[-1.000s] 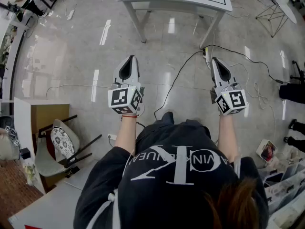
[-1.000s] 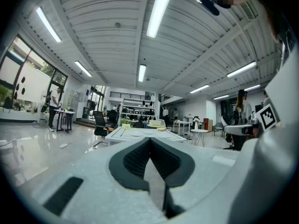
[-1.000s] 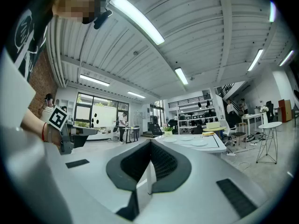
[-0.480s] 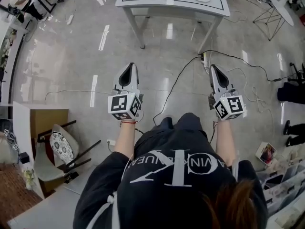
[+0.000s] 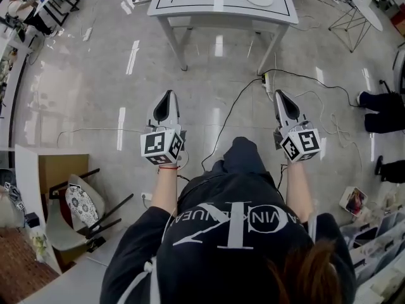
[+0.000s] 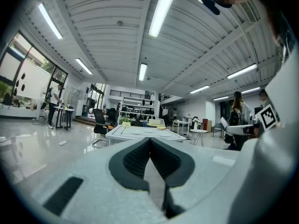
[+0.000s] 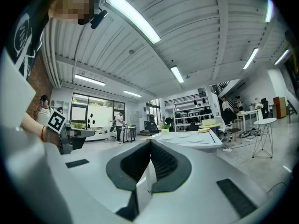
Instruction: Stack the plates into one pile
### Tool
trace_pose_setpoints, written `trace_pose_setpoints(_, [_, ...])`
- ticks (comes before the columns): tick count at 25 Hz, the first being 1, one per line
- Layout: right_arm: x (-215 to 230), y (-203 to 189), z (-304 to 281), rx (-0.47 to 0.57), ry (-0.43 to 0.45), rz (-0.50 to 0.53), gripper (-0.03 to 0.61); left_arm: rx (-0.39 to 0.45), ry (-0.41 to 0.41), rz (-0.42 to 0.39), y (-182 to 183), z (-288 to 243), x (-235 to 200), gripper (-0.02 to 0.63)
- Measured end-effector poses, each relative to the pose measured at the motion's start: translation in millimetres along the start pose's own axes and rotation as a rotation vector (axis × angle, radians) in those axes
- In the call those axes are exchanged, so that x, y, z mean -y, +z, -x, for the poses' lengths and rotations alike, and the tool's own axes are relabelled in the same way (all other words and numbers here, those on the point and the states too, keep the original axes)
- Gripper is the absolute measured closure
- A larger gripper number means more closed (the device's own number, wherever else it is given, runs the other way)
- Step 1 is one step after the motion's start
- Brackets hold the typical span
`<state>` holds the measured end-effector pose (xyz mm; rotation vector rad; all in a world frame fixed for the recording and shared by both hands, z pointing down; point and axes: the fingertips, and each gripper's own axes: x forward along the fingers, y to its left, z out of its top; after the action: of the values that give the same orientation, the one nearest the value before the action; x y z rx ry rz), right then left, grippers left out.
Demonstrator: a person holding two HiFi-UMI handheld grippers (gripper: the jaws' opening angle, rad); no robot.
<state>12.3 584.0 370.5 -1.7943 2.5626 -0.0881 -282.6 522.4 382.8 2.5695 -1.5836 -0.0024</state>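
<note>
1. Your left gripper [image 5: 167,95] is held level, pointing away from your body. Its fingers [image 6: 133,160] are pressed together with nothing between them.
2. Your right gripper [image 5: 279,95] is also level and pointing forward. Its fingers [image 7: 164,162] meet tip to tip and hold nothing.
3. The two grippers sit roughly abreast and well apart, one on each side of your torso.
4. Your left forearm [image 5: 165,192] and right forearm [image 5: 297,189] are bare and extended forward, and a red band [image 5: 169,167] shows at the left wrist.
</note>
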Motion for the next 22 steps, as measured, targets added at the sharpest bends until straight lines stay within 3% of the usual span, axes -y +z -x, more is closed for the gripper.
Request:
trace_pose_setpoints(2, [9.4,-4.3,-2.1,-0.016,-0.027,-0.02,0.578,-0.011,-0.004,0.007,-4.5,-7.4,0.6,0.604])
trace_pose_setpoints(5, [23.2,-14.3,-6.3,-0.025,-0.049,-0.075,0.519,-0.039,-0.025,0.02,-14.4,-21.7,5.0,0.515])
trace_pose_setpoints(13, [69.9,-28.3,-66.8,-0.028,-0.053,-0.157,0.479,-0.079,-0.002,0.012,-19.9,-84.5,-16.2,0.52])
trace_pose_setpoints(22, [145.5,-20.0,-159.0,-0.041,-0.048,-0.17,0.48,-0.064,-0.008,0.017,7.0,-209.0,-26.8,0.526])
